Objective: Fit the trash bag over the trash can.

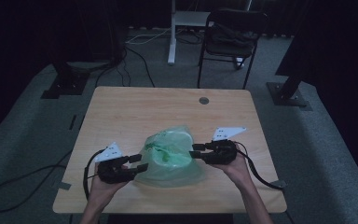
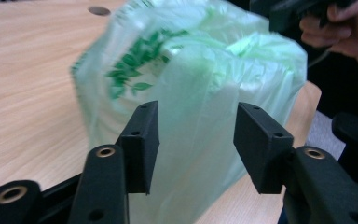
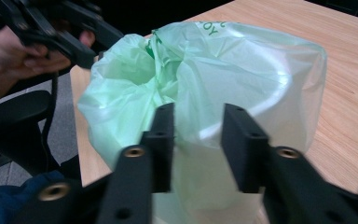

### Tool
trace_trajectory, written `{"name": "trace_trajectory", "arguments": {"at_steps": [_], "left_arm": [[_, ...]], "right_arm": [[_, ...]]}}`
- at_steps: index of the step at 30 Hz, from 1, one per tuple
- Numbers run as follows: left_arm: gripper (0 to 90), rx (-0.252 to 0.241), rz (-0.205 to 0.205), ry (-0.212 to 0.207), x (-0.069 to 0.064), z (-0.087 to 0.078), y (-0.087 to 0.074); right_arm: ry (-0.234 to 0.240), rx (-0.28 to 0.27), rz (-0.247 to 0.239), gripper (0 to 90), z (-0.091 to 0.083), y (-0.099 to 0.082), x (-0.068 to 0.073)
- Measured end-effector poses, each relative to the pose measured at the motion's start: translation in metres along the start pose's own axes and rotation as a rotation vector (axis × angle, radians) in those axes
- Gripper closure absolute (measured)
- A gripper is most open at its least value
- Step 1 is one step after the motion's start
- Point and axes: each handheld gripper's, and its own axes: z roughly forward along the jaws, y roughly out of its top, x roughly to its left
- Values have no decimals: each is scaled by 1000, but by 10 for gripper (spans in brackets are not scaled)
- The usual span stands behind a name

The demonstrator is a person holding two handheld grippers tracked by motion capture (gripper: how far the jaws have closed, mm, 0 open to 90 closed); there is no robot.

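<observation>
Left hand-held gripper [image 1: 137, 164] and right hand-held gripper [image 1: 198, 150], jaws apart, flanking green bag [image 1: 170, 156] on table [image 1: 121, 112].

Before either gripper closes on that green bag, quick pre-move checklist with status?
1. Left gripper open, with the green bag between its jaws: ok.
2. Right gripper open, with bag film between its jaws: ok.
3. Grippers on opposite sides of the bag in the high view: ok.
4. Bag sits on the table, away from the far edge: ok.
5. What is inside the bag: cannot tell; a pale rounded shape shows through the film.
6. Whether either jaw already touches the film: cannot tell.
</observation>
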Motion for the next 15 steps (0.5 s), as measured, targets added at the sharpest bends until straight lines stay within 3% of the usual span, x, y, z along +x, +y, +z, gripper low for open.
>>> {"name": "trace_trajectory", "arguments": {"at_steps": [1, 2, 3, 4, 7, 9, 13, 15], "left_arm": [[573, 9, 9, -3, -2, 4, 0], [628, 9, 9, -3, -2, 4, 0], [628, 9, 9, -3, -2, 4, 0], [761, 24, 28, -25, -7, 13, 0], [900, 26, 46, -31, -10, 15, 0], [900, 37, 56, -22, -12, 16, -1], [900, 78, 70, -5, -14, 15, -11], [900, 88, 58, 4, -12, 13, -17]], "right_arm": [[-6, -3, -5, 789, 0, 1, 0], [-6, -3, -5, 789, 0, 1, 0], [-11, -5, -6, 789, -1, 1, -1], [-26, -2, -4, 894, -1, 1, -3], [-41, -10, -1, 900, 0, 2, -7], [-49, -16, 4, 900, 0, 3, -8], [-105, -55, 36, 900, -4, 7, -17], [-153, -68, 53, 900, -5, 8, -21]]}}
